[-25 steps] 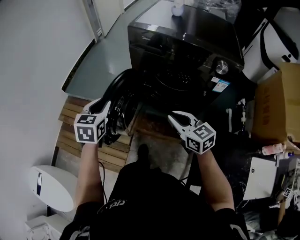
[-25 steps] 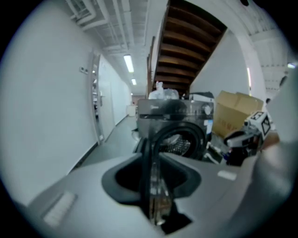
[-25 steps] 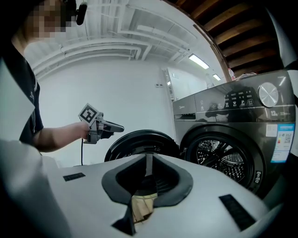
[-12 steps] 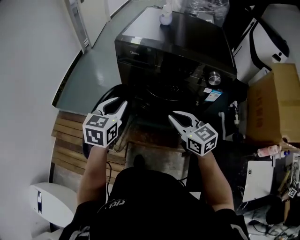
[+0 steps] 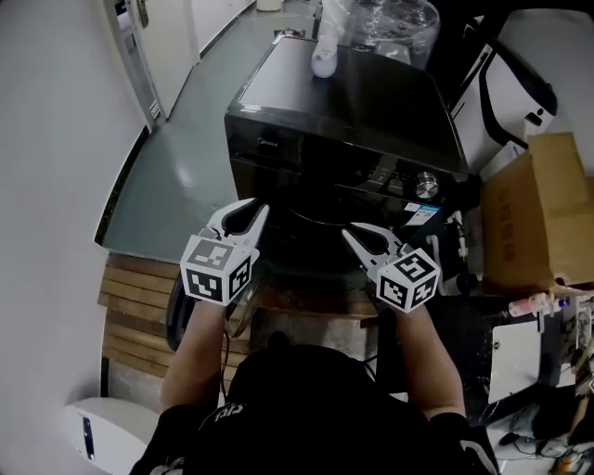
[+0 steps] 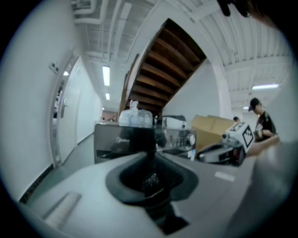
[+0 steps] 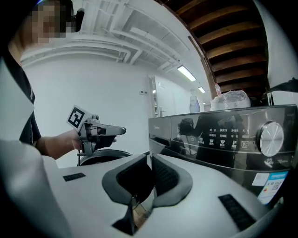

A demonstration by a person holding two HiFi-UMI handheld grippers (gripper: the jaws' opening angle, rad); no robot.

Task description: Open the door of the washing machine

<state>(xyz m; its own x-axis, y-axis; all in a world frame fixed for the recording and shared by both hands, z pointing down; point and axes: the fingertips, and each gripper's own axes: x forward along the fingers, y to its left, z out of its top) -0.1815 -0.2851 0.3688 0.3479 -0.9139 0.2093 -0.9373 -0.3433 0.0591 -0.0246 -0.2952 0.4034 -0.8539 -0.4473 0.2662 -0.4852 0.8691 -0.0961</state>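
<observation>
The black washing machine (image 5: 343,111) stands against the far side of the scene, and its round door (image 7: 104,155) hangs swung out from the machine's front left edge, off the dark drum mouth (image 5: 316,211). The left gripper (image 5: 255,211) is raised before the machine's front left corner, above the door's rim and clear of it. Its jaws have just been closing and now stand drawn together with nothing between them. The right gripper (image 5: 353,234) is held before the machine's front, below the dial (image 5: 426,185), touching nothing. Its jaws too are pressed together, empty, with only a thin slit between the pads.

Left of the machine lies bare grey floor (image 5: 176,176) up to the white wall (image 5: 56,139). Wooden slats (image 5: 139,297) lie in front of the machine's left side. To the machine's right a cardboard box (image 5: 538,213) crowds in close. On the machine's top stand a white bottle (image 5: 323,56) and a clear plastic bag (image 5: 390,23).
</observation>
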